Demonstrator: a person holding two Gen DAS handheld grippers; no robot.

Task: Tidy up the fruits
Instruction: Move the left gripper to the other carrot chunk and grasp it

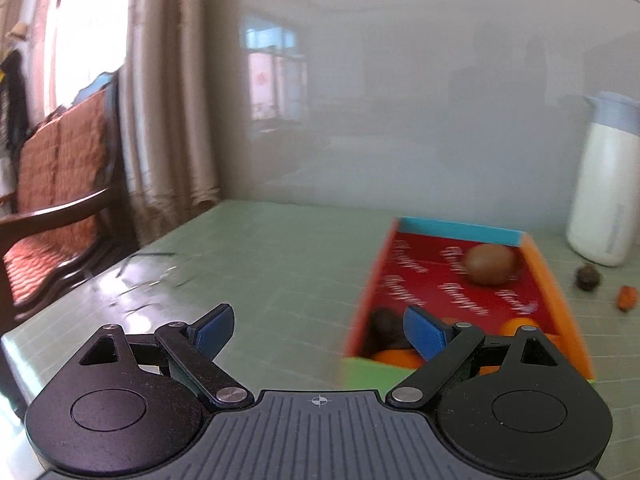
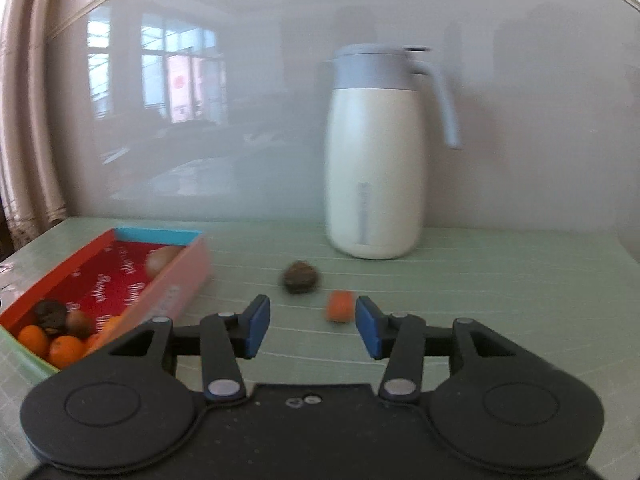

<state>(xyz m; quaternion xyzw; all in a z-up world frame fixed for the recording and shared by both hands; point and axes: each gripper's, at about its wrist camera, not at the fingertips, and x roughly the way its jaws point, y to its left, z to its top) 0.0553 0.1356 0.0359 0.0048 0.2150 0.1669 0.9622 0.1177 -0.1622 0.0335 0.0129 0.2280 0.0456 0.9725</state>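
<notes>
Both grippers' jaws parted and empty, beyond them box (image 2: 176, 280) with oranges (image 2: 66, 350), brown fruit (image 1: 490, 263).

Box (image 2: 176, 280) left on table (image 2: 480, 280); jug (image 2: 374, 168) behind; two loose fruits (image 2: 301, 277) (image 2: 340, 306) between; other fruits (image 2: 66, 346) inside box.

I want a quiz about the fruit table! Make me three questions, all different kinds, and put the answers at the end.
1. True or false: the white jug stands inside the red box.
2. Which still lies on the green table outside the box? A) the dark round fruit and the small orange piece B) a banana C) a spoon
3. Fill in: the right gripper is ____ and holds nothing.

Key: 1 false, the jug stands on the table beside the box. 2 A. 3 open; the orange piece lies just beyond its blue fingertips.
</notes>
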